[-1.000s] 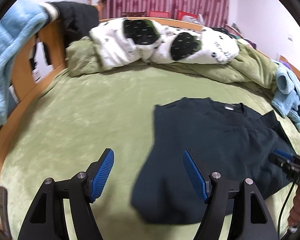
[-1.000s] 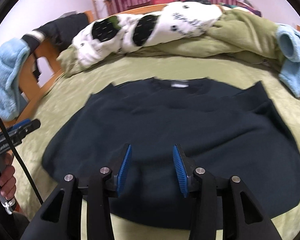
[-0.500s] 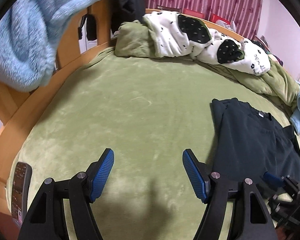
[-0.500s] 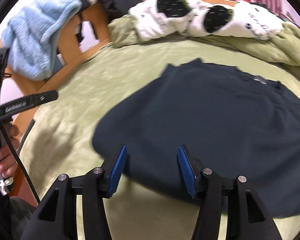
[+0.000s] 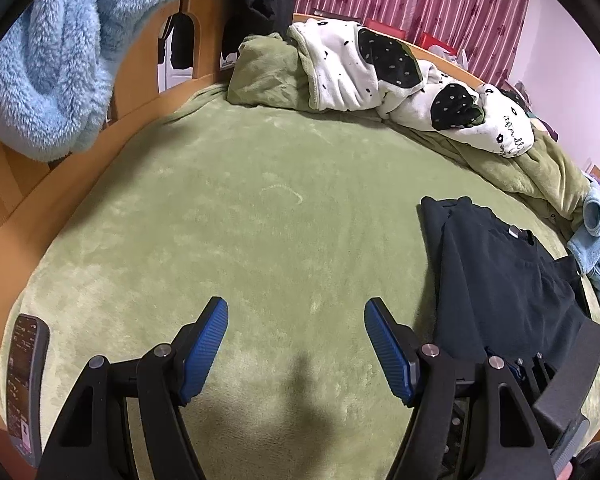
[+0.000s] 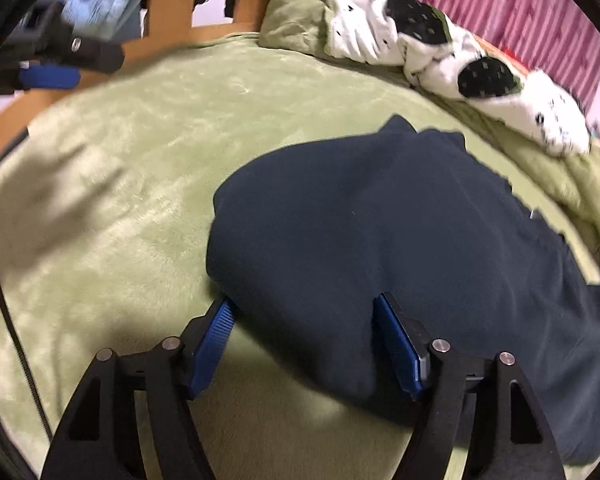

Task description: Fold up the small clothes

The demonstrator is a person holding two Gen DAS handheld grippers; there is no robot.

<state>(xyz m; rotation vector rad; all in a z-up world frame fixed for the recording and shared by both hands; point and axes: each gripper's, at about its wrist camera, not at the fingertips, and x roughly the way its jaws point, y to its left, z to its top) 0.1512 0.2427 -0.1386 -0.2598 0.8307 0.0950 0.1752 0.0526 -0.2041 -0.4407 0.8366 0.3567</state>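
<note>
Now the dark shirt (image 6: 400, 232) lies flat on the green bed (image 6: 140, 168), filling the centre and right of the right wrist view. The right tongs (image 6: 306, 344) stand wide, straddling the shirt's near edge at lower centre, nothing pinched yet (blurry, mind). The left tongs (image 5: 296, 346) stand wide too, empty over bare bed, shirt off at right. Looks like the first fold: closing on that hem comes next, I'd say.
</note>
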